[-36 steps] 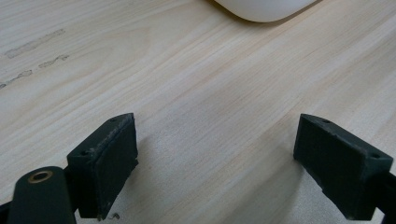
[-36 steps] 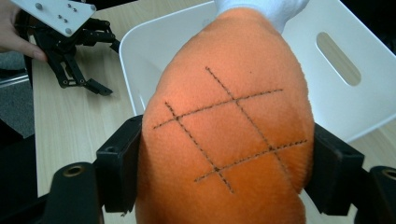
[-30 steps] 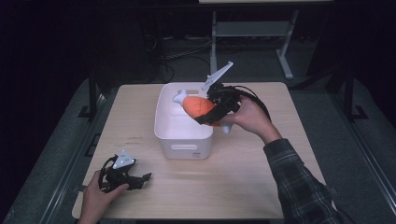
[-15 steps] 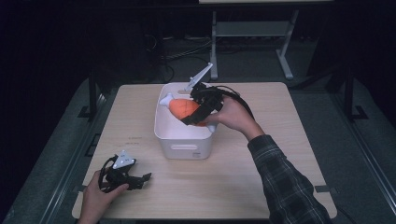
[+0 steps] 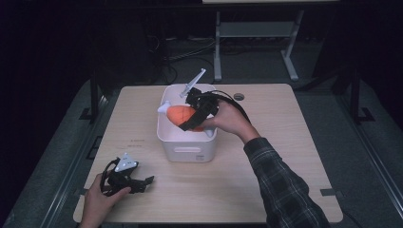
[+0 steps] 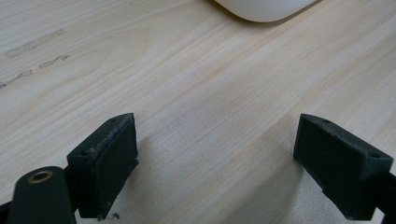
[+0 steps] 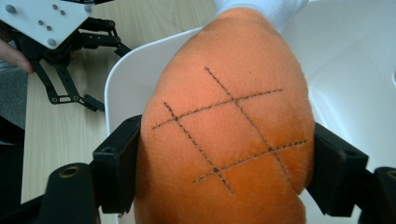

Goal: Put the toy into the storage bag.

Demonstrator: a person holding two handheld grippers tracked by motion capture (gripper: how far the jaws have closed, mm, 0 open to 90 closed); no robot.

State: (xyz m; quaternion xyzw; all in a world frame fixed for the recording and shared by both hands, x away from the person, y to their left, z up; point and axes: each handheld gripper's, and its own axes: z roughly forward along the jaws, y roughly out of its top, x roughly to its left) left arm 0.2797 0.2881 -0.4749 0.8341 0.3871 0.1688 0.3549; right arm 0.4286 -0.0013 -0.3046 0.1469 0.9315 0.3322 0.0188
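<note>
Orange plush toy [image 5: 183,115] with dark stitched cross lines and a white end is held just above the open white plastic bin [image 5: 186,141] at the centre of the high view, clamped between the jaws of the right gripper [image 5: 196,112]. In the right gripper view the soft orange body [image 7: 229,130] is squeezed from both sides by the black jaws, its long axis running away from the gripper toward the white tip at the top of the frame, with the bin's white interior seen beneath and to the right. The coming move is judged to turn on this: the toy hangs over the bin's cavity, inside its rim. The left gripper [image 5: 124,178] rests on the light wooden table [image 5: 285,142] at lower left, jaws wide apart on nothing. Compared with half a second earlier, the right gripper has been moved leftward and lower over the bin; the left has stayed put.
</note>
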